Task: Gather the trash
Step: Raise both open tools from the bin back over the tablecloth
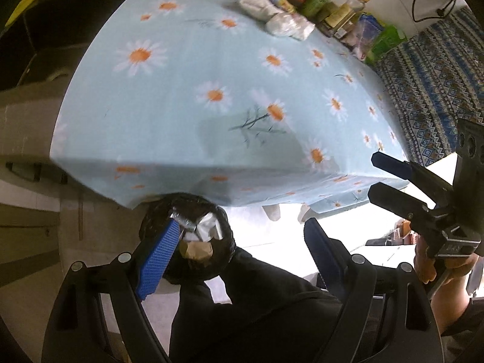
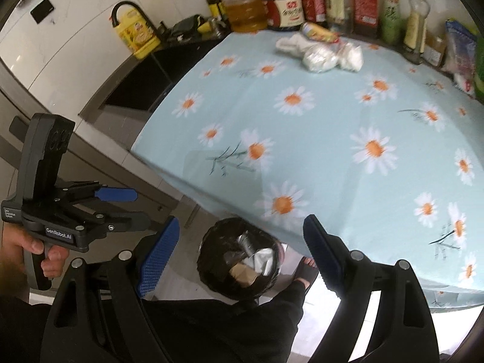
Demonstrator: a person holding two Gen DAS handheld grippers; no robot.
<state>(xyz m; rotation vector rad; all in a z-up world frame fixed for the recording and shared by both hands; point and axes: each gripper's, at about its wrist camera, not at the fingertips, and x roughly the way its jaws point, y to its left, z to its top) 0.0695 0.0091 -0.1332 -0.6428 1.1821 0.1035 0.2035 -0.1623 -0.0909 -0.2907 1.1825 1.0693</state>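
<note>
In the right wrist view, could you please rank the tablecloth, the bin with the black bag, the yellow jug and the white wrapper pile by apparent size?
1. Tablecloth, by far the largest.
2. Bin with the black bag, though it sits nearer the camera.
3 and 4. Yellow jug and white wrapper pile look alike; no ranking.

The cloth point(image 2: 332, 127) on the counter is pale blue with white, orange-centred daisies. The bin bag point(image 2: 239, 260) is black, the hand-held gripper pads point(image 2: 158, 254) blue.

The left gripper point(image 2: 121, 208), seen from the right wrist view, bears a white label reading "GenRobot.AI" on its body; the small print beside it and the bottle labels along the tabletop's far edge are too blurred to read
</note>
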